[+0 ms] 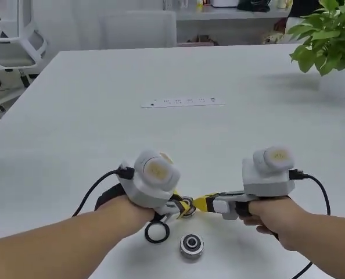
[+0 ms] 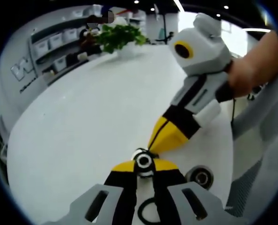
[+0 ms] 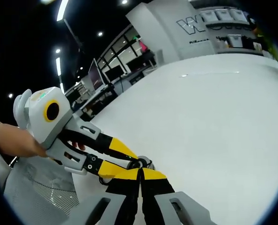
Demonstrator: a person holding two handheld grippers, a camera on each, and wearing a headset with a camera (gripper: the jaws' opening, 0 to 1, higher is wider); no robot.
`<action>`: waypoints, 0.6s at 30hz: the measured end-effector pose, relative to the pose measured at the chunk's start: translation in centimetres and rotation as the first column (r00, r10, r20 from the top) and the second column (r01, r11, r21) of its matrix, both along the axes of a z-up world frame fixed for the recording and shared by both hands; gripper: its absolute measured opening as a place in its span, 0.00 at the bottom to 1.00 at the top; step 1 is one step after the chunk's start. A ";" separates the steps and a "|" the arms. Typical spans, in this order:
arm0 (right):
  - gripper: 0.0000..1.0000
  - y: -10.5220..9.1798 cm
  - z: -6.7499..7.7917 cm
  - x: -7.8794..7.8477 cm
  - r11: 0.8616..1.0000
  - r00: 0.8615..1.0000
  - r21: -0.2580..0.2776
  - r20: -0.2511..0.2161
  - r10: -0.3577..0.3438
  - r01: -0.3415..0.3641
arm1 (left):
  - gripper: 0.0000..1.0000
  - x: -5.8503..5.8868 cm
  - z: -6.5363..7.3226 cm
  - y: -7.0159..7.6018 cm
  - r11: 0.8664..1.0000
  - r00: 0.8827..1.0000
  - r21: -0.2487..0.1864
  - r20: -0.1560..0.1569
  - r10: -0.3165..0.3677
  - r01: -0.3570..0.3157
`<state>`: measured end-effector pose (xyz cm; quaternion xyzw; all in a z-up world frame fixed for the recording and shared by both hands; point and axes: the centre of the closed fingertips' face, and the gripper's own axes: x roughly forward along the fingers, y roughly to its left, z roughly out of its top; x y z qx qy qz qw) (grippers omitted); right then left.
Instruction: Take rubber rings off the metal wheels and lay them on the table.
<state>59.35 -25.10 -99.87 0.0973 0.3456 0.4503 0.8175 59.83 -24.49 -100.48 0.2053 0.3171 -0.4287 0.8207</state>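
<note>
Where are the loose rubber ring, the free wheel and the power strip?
loose rubber ring (image 1: 146, 233), head view, left arc.
free wheel (image 1: 191, 245), head view, hub.
power strip (image 1: 183, 103), head view, middle.

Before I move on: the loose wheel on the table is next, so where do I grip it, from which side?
Likely take the wheel across its outer rim, from straight above: it lies flat on the table, bore up, both rim sides exposed. Mind the ring lying just left of it.

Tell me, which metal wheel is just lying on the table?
The untouched wheel beside the black ring; the other wheel is gripped by the left tongs.
</note>
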 end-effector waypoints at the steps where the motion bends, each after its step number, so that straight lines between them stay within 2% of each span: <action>1: 0.00 0.1 0.1 -0.1 1.000 1.000 0.000 0.005 0.006 -0.006 | 0.12 0.0 0.0 0.0 1.000 1.000 0.000 0.001 0.000 0.000; 4: 0.00 0.6 0.3 -0.4 0.999 0.999 0.010 0.017 0.032 -0.032 | 0.12 0.0 0.0 0.0 1.000 1.000 0.000 -0.001 -0.001 0.001; 5: 0.00 1.3 1.4 -0.2 0.997 0.999 0.072 0.033 0.026 -0.028 | 0.12 0.0 0.0 0.0 1.000 1.000 0.000 0.000 0.000 0.000; 6: 0.00 0.7 0.9 -0.1 0.999 0.999 0.019 0.033 0.030 -0.030 | 0.12 -0.1 0.0 0.0 1.000 1.000 -0.001 -0.001 -0.001 0.001; 7: 0.00 0.9 1.0 -0.2 0.999 0.998 0.014 0.046 0.046 -0.047 | 0.12 0.0 0.0 -0.1 1.000 1.000 -0.002 0.000 -0.001 0.001; 9: 0.00 0.8 0.7 0.1 0.999 0.999 0.016 0.027 0.038 -0.038 | 0.12 0.0 0.0 -0.1 1.000 1.000 -0.002 0.002 0.000 0.000; 13: 0.00 0.5 0.4 -0.1 1.000 1.000 0.018 0.020 0.021 -0.022 | 0.13 0.0 0.0 -0.1 1.000 1.000 -0.004 0.004 0.000 0.000; 18: 0.00 0.2 0.1 0.0 1.000 1.000 -0.006 0.010 0.015 -0.015 | 0.13 0.1 0.1 -0.1 1.000 1.000 -0.024 0.003 0.017 -0.017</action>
